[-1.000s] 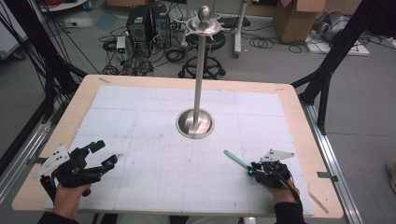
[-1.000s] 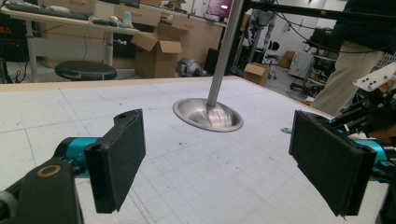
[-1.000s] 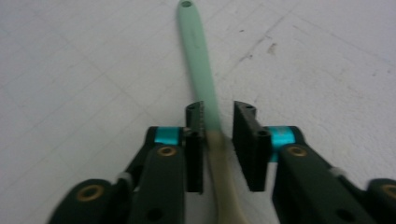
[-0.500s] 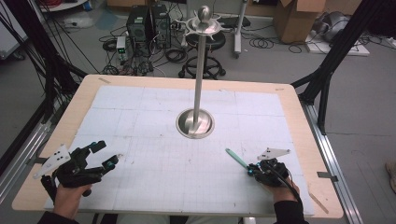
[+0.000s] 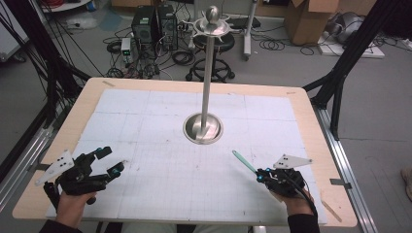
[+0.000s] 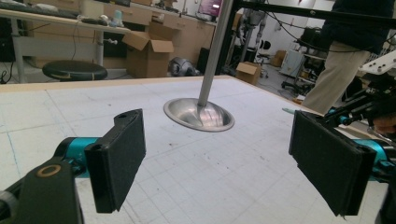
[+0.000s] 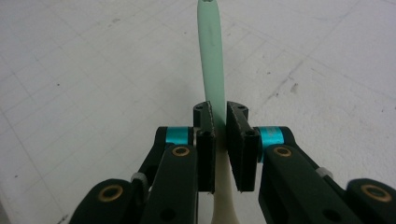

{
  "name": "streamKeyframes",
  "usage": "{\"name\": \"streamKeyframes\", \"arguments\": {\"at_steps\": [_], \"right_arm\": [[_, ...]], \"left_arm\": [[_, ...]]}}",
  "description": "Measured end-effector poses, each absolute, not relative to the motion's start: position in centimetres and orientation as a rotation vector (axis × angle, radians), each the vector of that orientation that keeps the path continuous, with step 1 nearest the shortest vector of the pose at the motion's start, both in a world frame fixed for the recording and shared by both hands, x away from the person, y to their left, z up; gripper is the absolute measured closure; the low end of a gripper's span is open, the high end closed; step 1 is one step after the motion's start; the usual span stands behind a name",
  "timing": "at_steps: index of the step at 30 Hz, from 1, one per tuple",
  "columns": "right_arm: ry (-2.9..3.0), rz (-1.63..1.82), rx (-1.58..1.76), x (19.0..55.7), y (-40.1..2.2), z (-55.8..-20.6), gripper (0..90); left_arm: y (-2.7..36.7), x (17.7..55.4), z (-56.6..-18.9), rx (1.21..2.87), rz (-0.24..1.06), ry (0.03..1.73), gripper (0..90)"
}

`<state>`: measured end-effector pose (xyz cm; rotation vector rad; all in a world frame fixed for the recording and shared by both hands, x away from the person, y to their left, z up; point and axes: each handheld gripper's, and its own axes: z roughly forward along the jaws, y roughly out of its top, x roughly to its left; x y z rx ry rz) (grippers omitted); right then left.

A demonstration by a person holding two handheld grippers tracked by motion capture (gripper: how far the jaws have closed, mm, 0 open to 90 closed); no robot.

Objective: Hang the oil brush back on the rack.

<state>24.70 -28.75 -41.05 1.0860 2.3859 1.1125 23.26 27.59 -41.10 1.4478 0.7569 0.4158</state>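
**Jaws pinch a thin handle with its long end free: slip and swing are the risks**

The jaws of the left gripper [image 5: 108,160] stand wide apart with nothing between them, low over the tabletop [image 5: 160,160] at the person's left. From between those pads, the metal stand [image 6: 201,112] sits ahead and slightly right, its dish-shaped base resting on the white gridded sheet and its pole rising out of frame. This gripper could be at fault mainly by sweeping forward with the jaws so wide, when one pad could clip the base.

The jaws of the right gripper [image 7: 219,140] are closed narrowly on a slim pale-green utensil handle [image 7: 210,51], gripped near where the green turns cream. Most of the green length juts forward past the pads; the cream part runs back between the jaws towards the hand. In the high view the handle [image 5: 244,161] points up and left, towards the stand [image 5: 203,127], well apart from it.

The grip looks the weak point. The pads meet a narrow, smooth shaft on a small patch, so a quick wrist turn could let it pivot or slide out. The long free end would likely swing wide on any turn and could strike the pole or scrape the tabletop. If the utensil is meant to go on the stand's top arms [image 5: 212,25], a rotated handle would probably miss.
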Motion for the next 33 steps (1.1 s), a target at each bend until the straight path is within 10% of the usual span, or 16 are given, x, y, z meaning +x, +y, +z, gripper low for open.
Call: {"name": "streamKeyframes", "arguments": {"at_steps": [33], "right_arm": [[2.437, 1.513, 0.732, 24.1, -21.7, -38.2, 82.1]], "left_arm": [[25.4, 23.4, -40.0, 1.467, 0.21, 0.613, 24.4]]}}
